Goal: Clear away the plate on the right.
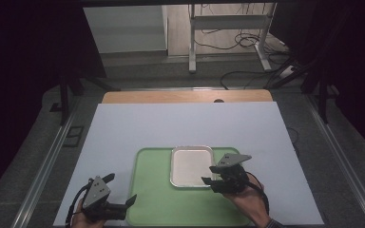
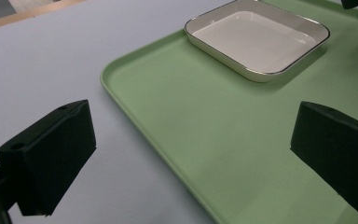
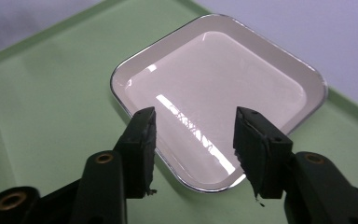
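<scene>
High view: green tray [image 1: 152, 199] sits on a pale sheet [image 1: 180, 126] covering the tabletop [image 1: 185, 96], toward the near edge. White rectangular dish [image 1: 191, 166] with a thin dark rim lies flat in the tray's far half, right of centre, empty.

Left claw [image 1: 121, 204] is at the near left, over the sheet just beside the tray's left edge, jaws pointing right toward the tray. Left hand [image 1: 83, 219] holds it from the bottom edge. Grey plate on top, cable trailing off behind it.

Right claw [image 1: 209, 175] is at the dish's near right corner, jaws pointing left over the dish rim. Right hand [image 1: 247, 199] grips it from below, cable running back along the wrist.

Left gripper view: left claw [image 2: 193, 154] jaws spread wide, nothing between them. One jaw over the sheet [image 2: 51, 60], the other over the tray [image 2: 205, 135]; tray edge runs between them. Dish [image 2: 256, 37] is well ahead, upper right.

Right gripper view: right claw [image 3: 193, 144] jaws partly apart, holding nothing. Both tips hang over the near rim of the dish [image 3: 214, 88]; can't tell if they touch it. Dish interior is glossy with light reflections, tray [image 3: 42, 88] visible around it.

Beyond the tabletop: grey floor, metal frame legs [image 1: 192, 47], loose cables [image 1: 247, 40].
</scene>
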### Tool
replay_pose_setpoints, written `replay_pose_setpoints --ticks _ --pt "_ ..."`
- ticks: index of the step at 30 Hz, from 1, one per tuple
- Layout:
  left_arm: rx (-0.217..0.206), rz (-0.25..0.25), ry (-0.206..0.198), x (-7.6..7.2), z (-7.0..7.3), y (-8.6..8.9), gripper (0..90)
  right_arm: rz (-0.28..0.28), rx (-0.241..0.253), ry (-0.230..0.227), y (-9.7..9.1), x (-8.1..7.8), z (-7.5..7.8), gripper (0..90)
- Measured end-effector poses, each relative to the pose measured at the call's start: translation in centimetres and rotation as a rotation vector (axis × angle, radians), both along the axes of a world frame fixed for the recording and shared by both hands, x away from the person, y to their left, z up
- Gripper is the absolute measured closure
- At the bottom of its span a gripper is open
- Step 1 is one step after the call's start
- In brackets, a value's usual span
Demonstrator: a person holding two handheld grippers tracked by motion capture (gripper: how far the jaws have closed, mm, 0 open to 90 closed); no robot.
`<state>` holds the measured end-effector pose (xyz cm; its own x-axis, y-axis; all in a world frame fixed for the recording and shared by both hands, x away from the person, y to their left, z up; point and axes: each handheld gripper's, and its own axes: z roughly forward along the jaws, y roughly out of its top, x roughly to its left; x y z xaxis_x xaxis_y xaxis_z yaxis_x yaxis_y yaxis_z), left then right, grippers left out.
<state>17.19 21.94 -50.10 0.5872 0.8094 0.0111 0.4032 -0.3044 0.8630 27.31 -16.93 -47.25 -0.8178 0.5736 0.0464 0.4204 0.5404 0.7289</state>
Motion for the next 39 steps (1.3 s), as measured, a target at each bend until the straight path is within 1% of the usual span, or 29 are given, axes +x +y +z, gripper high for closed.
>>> replay_pose_setpoints --ticks 4,14,23,26,31,33,36,39 --pt "-0.001 -0.001 0.0 0.0 0.0 0.0 0.0 -0.008 0.002 -0.024 -0.5 0.0 0.3 42.6" --pt "0.0 -0.005 -0.001 0.1 0.0 0.0 0.0 -0.014 -0.003 -0.079 -1.1 -0.3 0.7 33.5" --pt "0.001 -0.011 -0.001 0.1 0.0 -0.1 0.0 -0.039 0.018 -0.112 -1.9 -0.6 0.9 23.3" --pt "0.003 -0.012 -0.002 0.1 0.0 -0.1 0.0 -0.044 0.034 -0.113 -2.2 -0.5 0.9 19.6" --pt "0.008 -0.016 -0.004 0.1 0.0 -0.2 0.0 -0.052 0.064 -0.095 -2.9 -0.3 0.9 9.7" --pt "0.008 -0.017 -0.004 0.1 0.0 -0.2 0.0 -0.054 0.071 -0.094 -3.2 -0.2 0.8 6.2" --pt "0.006 -0.017 -0.004 0.1 0.0 -0.1 0.0 -0.064 0.078 -0.094 -3.5 -0.1 0.7 2.7" --pt "0.005 -0.018 -0.004 0.0 0.0 -0.1 0.0 -0.064 0.088 -0.078 -3.9 -0.1 0.6 0.6"
